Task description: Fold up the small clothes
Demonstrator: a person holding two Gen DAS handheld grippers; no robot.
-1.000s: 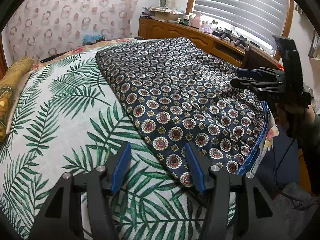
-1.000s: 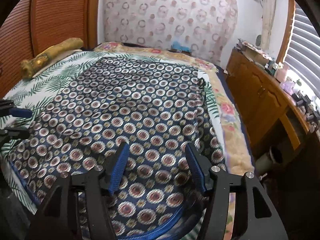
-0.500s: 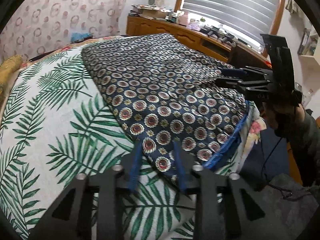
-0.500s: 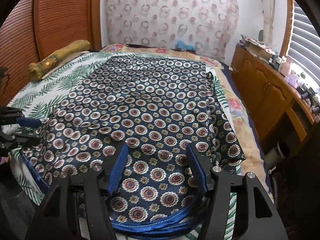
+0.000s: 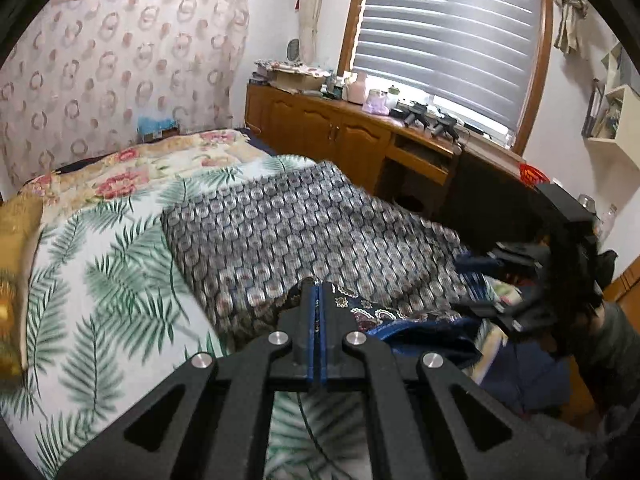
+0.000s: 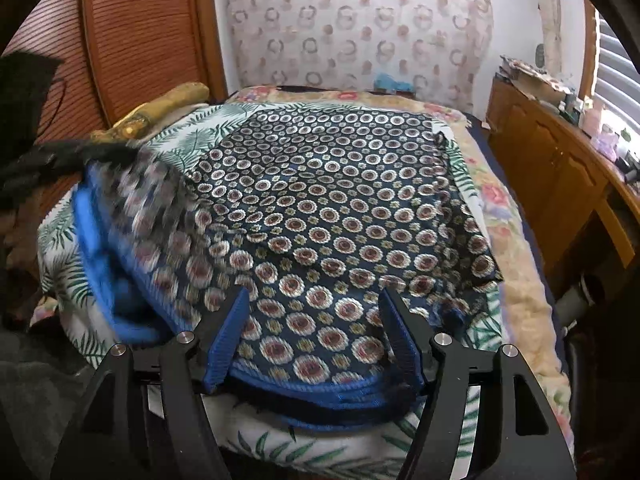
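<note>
A navy garment point(image 5: 300, 232) with round medallions and a blue hem lies spread on the bed point(image 5: 100, 280). My left gripper point(image 5: 318, 286) is shut on its near corner and holds it above the sheet. In the right wrist view that raised corner point(image 6: 132, 188) is blurred at the left, below the dark left gripper point(image 6: 52, 160). My right gripper point(image 6: 314, 304) hovers over the garment point(image 6: 340, 200) at its blue hem point(image 6: 320, 390). Its jaws are opening, with the hem between them and not pressed. The right gripper point(image 5: 474, 284) also shows at the garment's right edge.
The palm-leaf sheet point(image 6: 320, 444) covers the bed. A golden pillow point(image 6: 160, 108) lies by the wooden headboard point(image 6: 132, 40). A wooden cabinet point(image 5: 340, 136) with clutter runs under the window blinds point(image 5: 452, 32). A person's sleeve point(image 5: 612, 344) is behind the right gripper.
My left gripper closed on the garment's near corner and rose with it, lifting that edge off the sheet. The right gripper's jaws spread a little wider over the hem.
</note>
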